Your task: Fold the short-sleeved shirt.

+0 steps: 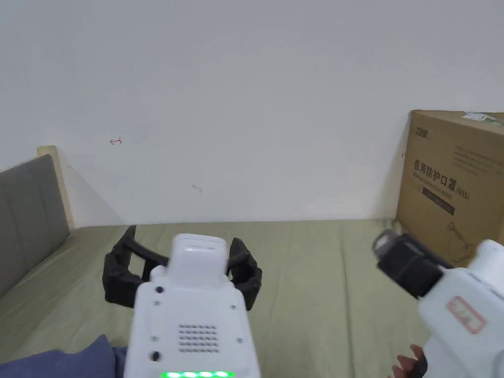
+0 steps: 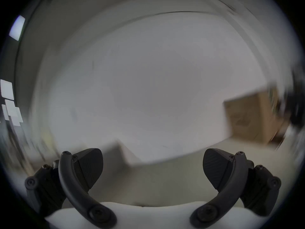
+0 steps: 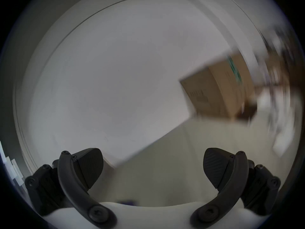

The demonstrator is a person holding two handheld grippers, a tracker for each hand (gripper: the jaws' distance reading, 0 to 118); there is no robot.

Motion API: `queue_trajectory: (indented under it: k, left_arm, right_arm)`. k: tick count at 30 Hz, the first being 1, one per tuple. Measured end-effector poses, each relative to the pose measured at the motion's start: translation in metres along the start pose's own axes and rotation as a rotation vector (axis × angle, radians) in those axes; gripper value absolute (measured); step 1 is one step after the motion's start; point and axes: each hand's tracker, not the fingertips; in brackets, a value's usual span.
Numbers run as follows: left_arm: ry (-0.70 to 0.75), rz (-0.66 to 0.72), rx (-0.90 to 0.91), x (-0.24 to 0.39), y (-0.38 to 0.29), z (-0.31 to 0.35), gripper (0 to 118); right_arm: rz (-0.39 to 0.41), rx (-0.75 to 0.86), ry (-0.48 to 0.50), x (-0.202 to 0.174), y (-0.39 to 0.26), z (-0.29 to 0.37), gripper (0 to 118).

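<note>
over bed — shirt corner (axis unclear)

Two handheld grippers were counted: a left gripper and a right gripper. One cardboard box stood on one bed. One blue garment was present.

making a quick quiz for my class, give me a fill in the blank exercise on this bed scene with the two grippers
1. In its own view the left gripper has its jaws ____, nothing between them.
2. The brown cardboard box stands on the ____ side of the head view.
3. The olive-green bed sheet runs back to a plain ____ wall.
4. In its own view the right gripper grips ____.

Missing words: open; right; white; nothing
</note>
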Motion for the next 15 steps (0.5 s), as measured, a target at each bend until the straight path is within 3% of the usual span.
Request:
queue_trajectory:
  k: [1,3,4,5,6,9,11,12,14,15]
  left_arm:
    - [0.065,-0.251,0.101,0.015,-0.004,0.004,118]
    - [0.166,-0.657,0.317,0.041,-0.020,0.013,118]
    - [0.187,-0.818,0.427,0.048,-0.030,0.016,118]
    - [0.179,-0.881,0.473,0.050,-0.033,0.018,118]
    - [0.140,-0.871,0.460,0.051,-0.030,0.019,118]
    - [0.009,-0.464,0.266,0.038,-0.008,0.017,118]
    - [-0.087,-0.112,0.088,0.010,0.005,0.004,118]
    - [-0.109,0.032,0.029,0.000,0.006,-0.001,118]
    - [-0.147,0.301,-0.091,-0.020,0.001,-0.012,118]
    - [-0.174,0.414,-0.151,-0.031,-0.005,-0.022,118]
  right_arm:
    - [-0.288,0.001,-0.026,0.025,0.002,-0.001,118]
    - [-0.747,0.021,-0.040,0.067,-0.011,-0.005,118]
    - [-0.885,0.018,-0.065,0.084,-0.024,-0.006,118]
    - [-0.931,-0.020,-0.091,0.095,-0.030,-0.007,118]
    - [-0.926,-0.060,-0.134,0.100,-0.033,-0.010,118]
    - [-0.734,-0.112,-0.125,0.090,-0.031,-0.014,118]
    - [-0.512,-0.070,-0.080,0.069,-0.020,-0.016,118]
    - [-0.365,-0.050,-0.063,0.057,-0.014,-0.017,118]
    - [0.005,-0.022,-0.057,0.022,-0.008,-0.019,118]
    - [0.231,-0.001,-0.069,0.005,-0.009,-0.019,118]
